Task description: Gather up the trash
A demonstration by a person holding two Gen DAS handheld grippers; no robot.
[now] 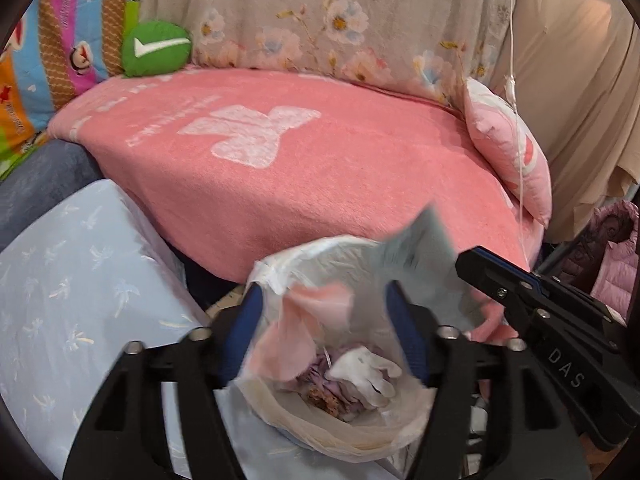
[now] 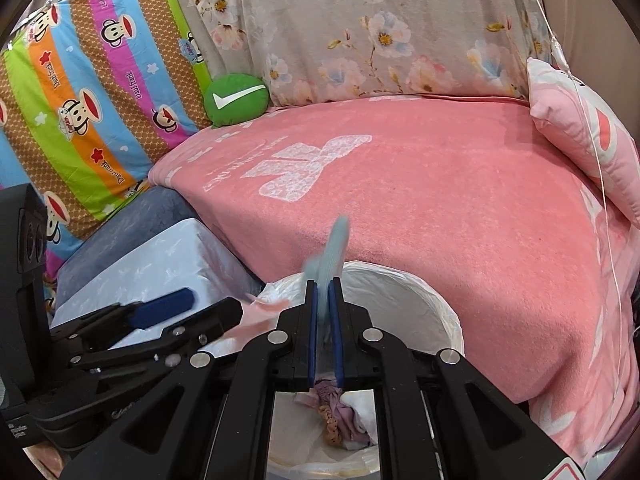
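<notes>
- Pink-blanketed sofa (image 2: 440, 200) looking cleared of litter.
- Lined bin (image 2: 404, 300) already holding scraps.
- Left gripper (image 1: 324, 332) gaping; pink scrap (image 1: 304, 320) dropping free.
- Right gripper (image 2: 325, 332) pinching blue scrap (image 2: 332, 252), awaiting release.

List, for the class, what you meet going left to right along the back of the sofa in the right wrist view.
Striped cartoon blanket → green round cushion → grey floral cover → pink pillow.
</notes>
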